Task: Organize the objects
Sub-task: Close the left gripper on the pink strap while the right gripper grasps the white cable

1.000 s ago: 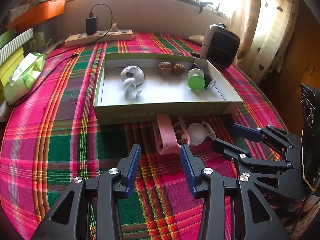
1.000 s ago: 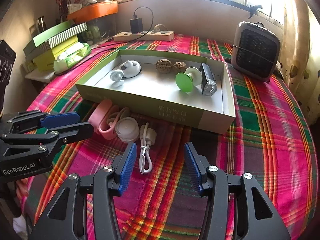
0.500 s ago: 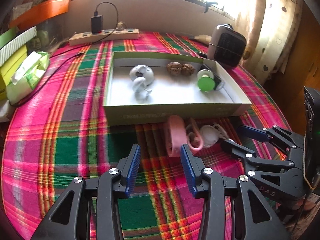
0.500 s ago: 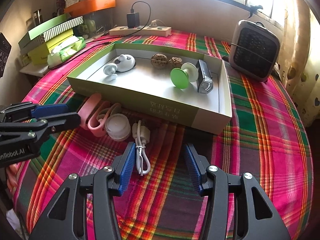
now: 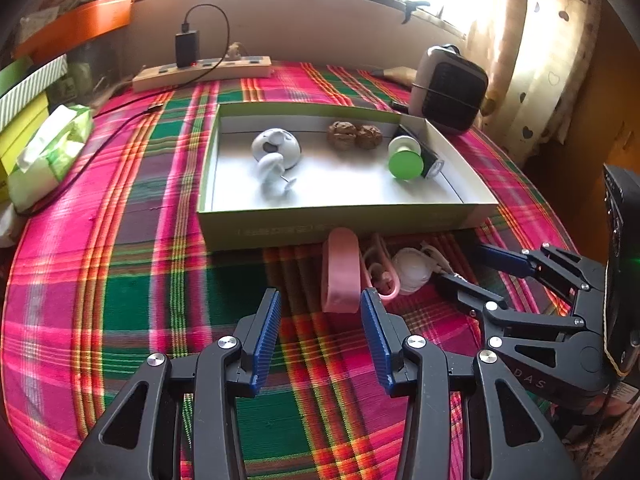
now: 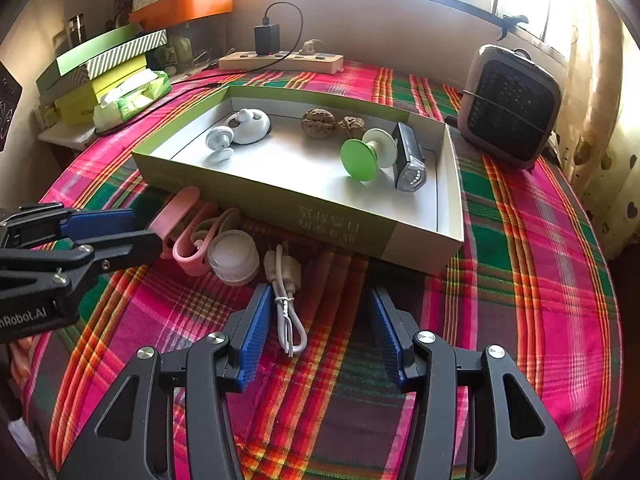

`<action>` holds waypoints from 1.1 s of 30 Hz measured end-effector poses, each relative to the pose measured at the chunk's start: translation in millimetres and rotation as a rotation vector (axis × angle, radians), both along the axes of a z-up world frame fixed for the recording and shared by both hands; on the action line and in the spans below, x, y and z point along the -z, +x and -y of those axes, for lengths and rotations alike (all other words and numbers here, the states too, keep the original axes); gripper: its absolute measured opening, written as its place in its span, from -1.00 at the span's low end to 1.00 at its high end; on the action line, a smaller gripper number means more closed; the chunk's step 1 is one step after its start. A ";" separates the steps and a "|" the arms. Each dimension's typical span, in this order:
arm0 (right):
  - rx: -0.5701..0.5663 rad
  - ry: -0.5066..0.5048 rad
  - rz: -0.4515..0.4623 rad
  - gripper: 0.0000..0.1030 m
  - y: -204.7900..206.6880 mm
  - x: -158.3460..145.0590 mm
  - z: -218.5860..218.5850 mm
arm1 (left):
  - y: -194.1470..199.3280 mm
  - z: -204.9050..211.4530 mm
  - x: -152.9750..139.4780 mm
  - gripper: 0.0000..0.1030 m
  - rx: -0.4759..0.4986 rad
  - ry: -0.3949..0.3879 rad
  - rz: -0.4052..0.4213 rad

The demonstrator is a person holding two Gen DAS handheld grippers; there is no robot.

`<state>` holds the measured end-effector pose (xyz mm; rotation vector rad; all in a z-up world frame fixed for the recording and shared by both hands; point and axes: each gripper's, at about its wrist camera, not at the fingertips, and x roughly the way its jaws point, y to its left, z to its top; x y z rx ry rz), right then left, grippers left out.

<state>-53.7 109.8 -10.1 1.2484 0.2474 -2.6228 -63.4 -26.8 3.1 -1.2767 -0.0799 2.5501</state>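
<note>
A green-walled box point(image 5: 340, 226) on the plaid cloth holds a white earbud case point(image 5: 276, 148), two walnuts point(image 5: 354, 136), a green spool point(image 5: 406, 164) and a black device point(image 6: 408, 160). In front of it lie a pink band point(image 5: 340, 272), a pink clip point(image 5: 380, 276), a white cap point(image 5: 412, 270) and a coiled white cable point(image 6: 286, 300). My left gripper point(image 5: 320, 300) is open just short of the pink band. My right gripper point(image 6: 318, 296) is open above the cable, whose loop lies by the left pad, untouched. Each gripper shows in the other's view point(image 5: 460, 266) point(image 6: 144, 230).
A small heater point(image 6: 508, 104) stands right of the box. A power strip point(image 5: 200, 72) with a charger lies at the back. A tissue pack point(image 5: 48, 152) and stacked boxes point(image 6: 96, 68) sit at the left. The table edge curves close on both sides.
Both views drift only slightly. The jaws keep the same gap and no object has moved.
</note>
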 end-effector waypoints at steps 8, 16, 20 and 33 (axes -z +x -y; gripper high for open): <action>-0.001 0.003 -0.001 -0.02 0.0 0.0 0.2 | -4.2 5.0 1.9 -0.22 -0.025 -0.023 0.001; 0.000 -0.003 0.001 -0.02 -1.5 0.2 0.0 | -11.1 0.9 6.1 -0.22 -0.006 -0.038 0.013; 0.000 -0.001 0.000 -0.02 -1.3 0.2 0.1 | -14.9 -1.8 6.2 -0.22 -0.002 -0.050 0.008; 0.001 -0.012 0.004 -0.02 -7.7 0.7 0.4 | -24.0 -6.9 5.9 -0.22 -0.008 -0.073 0.001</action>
